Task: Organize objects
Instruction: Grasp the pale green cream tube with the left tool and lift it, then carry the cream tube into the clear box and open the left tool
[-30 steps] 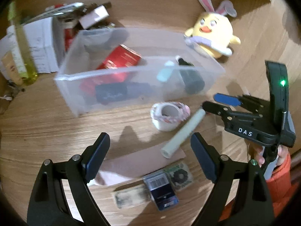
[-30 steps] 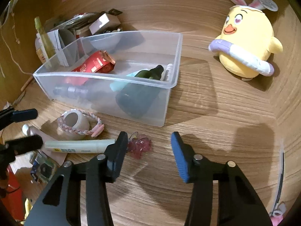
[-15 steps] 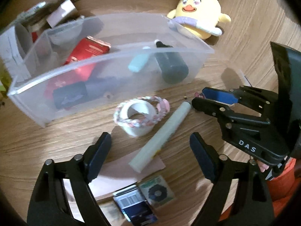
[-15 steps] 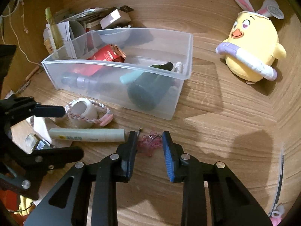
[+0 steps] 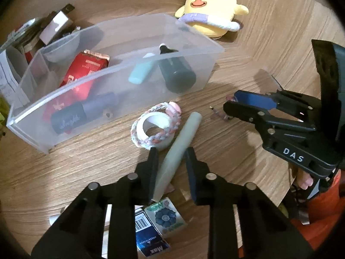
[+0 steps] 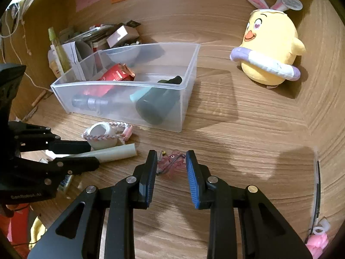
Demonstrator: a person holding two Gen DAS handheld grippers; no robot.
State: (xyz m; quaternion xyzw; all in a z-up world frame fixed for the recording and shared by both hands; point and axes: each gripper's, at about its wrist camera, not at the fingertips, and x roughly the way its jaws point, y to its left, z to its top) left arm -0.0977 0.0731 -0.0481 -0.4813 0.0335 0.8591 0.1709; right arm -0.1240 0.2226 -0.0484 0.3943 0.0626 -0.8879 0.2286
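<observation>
A pale green tube (image 5: pixel 180 142) lies on the wooden table, and my left gripper (image 5: pixel 171 156) is closed around its near half; it also shows in the right wrist view (image 6: pixel 112 152). A small pink trinket (image 6: pixel 171 161) lies between the fingers of my right gripper (image 6: pixel 171 161), which stands narrowly open around it. A clear plastic bin (image 5: pixel 120 75) holds a red box, a dark bottle and a teal tube. A white tape roll with a braided band (image 5: pixel 155 127) lies by the tube.
A yellow chick plush (image 6: pixel 269 49) sits at the back right. Boxes and papers (image 6: pixel 97 36) pile up behind the bin. Small cards and packets (image 5: pixel 155 226) lie under my left gripper. A pink item (image 6: pixel 317 239) lies at the right edge.
My left gripper moved forward and closed on the tube. My right gripper narrowed and now straddles the pink trinket.
</observation>
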